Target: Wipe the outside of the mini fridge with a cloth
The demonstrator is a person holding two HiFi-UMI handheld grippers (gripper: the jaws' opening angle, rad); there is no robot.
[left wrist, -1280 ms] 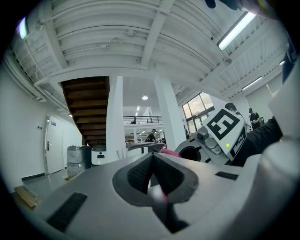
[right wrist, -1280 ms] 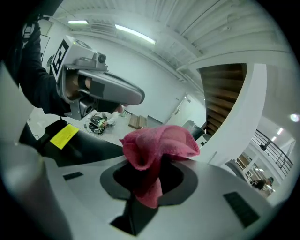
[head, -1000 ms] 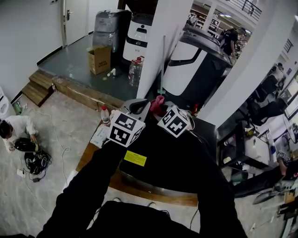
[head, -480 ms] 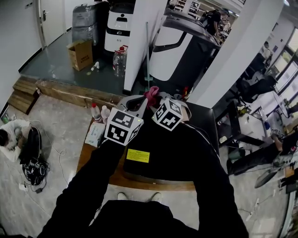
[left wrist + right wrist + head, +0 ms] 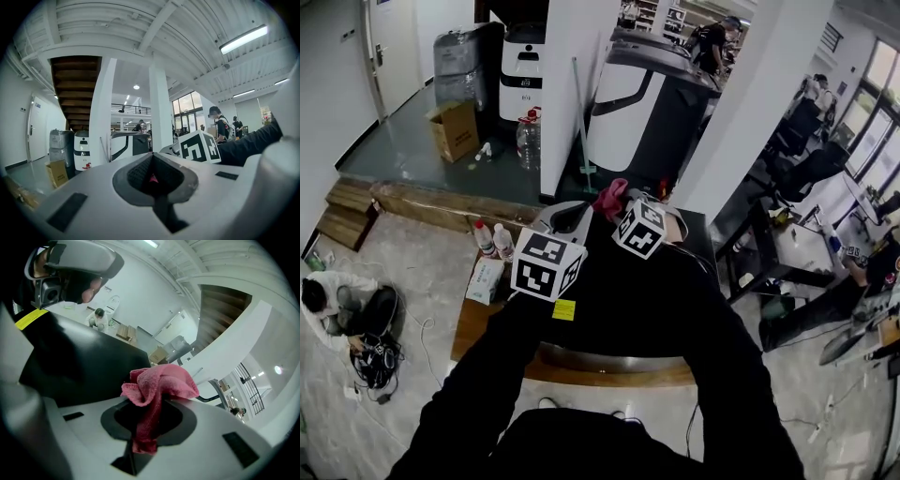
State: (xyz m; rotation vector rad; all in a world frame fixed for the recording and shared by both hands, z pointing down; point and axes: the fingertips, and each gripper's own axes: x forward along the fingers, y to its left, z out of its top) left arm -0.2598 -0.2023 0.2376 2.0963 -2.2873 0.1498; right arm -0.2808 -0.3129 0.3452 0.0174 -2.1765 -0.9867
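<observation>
- Pinching a bunched pink cloth (image 5: 159, 385) between the fingers (image 5: 172, 420) of the right gripper (image 5: 149, 425), with loose folds spilling past the tips toward twelve o'clock and a short tail trailing back toward six.
- Pressing the fingers (image 5: 139, 173) of the left gripper (image 5: 152, 164) together on nothing, with only a pink speck past the slit, probably that same cloth beyond.
- Holding both grippers side by side in the head view, marker cubes up, above the mini fridge (image 5: 591, 330).
- Placing the fridge: black top with a yellow label (image 5: 564, 309) at six o'clock of the left gripper, apparently standing on a wooden table (image 5: 472, 322). Two bottles (image 5: 492, 241) at nine o'clock of that gripper, on the same table.
- From the right gripper view: black fridge panel at nine to ten o'clock of the cloth, apart from it, no contact to be seen.
- Judged step: carrying the cloth to the surface, with no wiping contact at this instant.
- Next move, as a judgement: tip the right gripper down toward the black panel until the folds flatten against it. Then sweep across in even passes with the pinch firm, so the cloth does not drag loose.
- Take the left gripper clear of the sweep path, or use it to brace the fridge against sliding.
</observation>
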